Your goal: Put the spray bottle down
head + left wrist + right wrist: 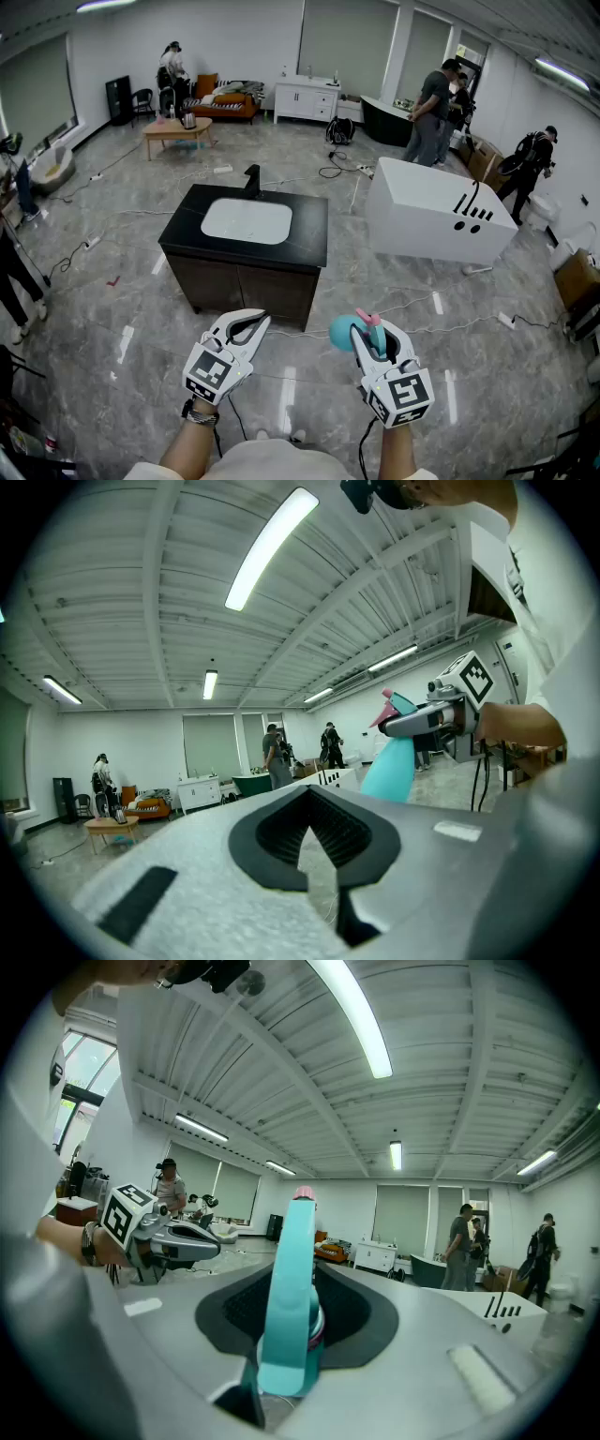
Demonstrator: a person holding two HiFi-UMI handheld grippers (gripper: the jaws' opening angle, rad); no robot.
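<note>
My right gripper point(368, 337) is shut on a teal spray bottle point(340, 333) with a pink nozzle, held level over the grey floor in front of me. In the right gripper view the bottle's neck and trigger point(289, 1279) stand upright between the dark pads of my right gripper point(291, 1330). My left gripper point(255, 325) hangs beside it at the same height, shut and with nothing in it. In the left gripper view the jaws of my left gripper point(314, 841) nearly meet, and the bottle point(389, 766) shows to the right.
A black vanity point(187, 246) with a white sink basin point(246, 222) and a black faucet point(252, 180) stands just ahead. A white bathtub point(422, 211) lies to its right. Cables point(417, 305) trail over the floor. Several people stand at the back of the room.
</note>
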